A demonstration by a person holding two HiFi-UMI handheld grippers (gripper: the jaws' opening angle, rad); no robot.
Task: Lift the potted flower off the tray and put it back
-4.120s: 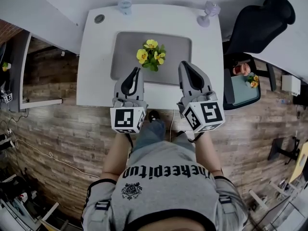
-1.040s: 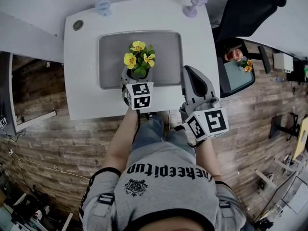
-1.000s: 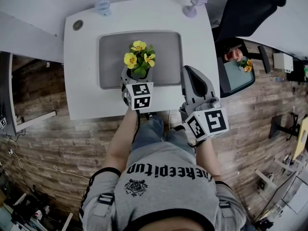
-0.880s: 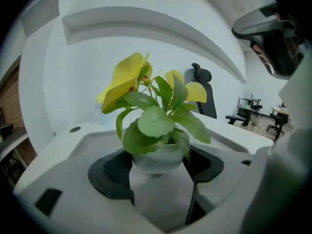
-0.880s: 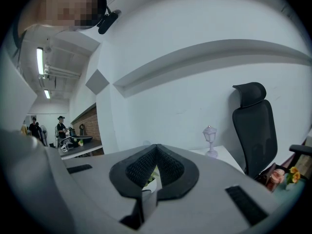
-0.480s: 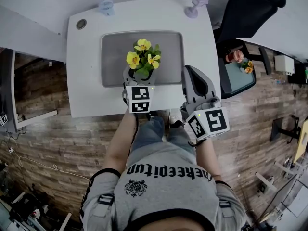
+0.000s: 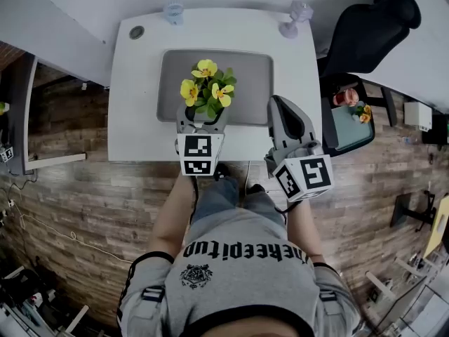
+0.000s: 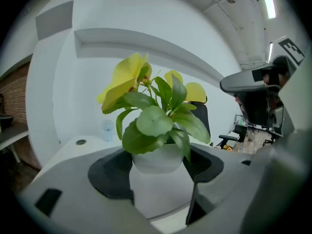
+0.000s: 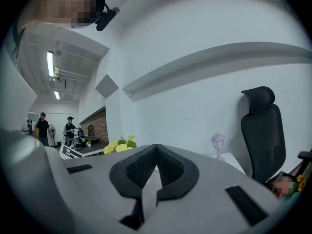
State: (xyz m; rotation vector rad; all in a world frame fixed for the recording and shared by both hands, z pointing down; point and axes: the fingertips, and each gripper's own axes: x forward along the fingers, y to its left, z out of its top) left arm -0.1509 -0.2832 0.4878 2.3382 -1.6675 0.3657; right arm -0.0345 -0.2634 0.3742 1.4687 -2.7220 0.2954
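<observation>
Presently the left gripper (image 7: 199,118) has its jaws clamped on the small white pot (image 8: 157,160) of the yellow-flowered plant (image 7: 208,90), at the near edge of the flat grey rectangular tray (image 7: 254,76) on the white table (image 7: 133,121). I cannot tell whether the pot clears the tray. The right gripper (image 7: 278,104) hovers beside the tray, jaws together and empty.

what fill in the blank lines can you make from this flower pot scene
The left gripper is shut on the pot of the potted flower, whose blooms are ___.
The right gripper, jaws together, holds ___.
The grey tray lies on a ___ table.
Missing words: yellow; nothing; white.
</observation>
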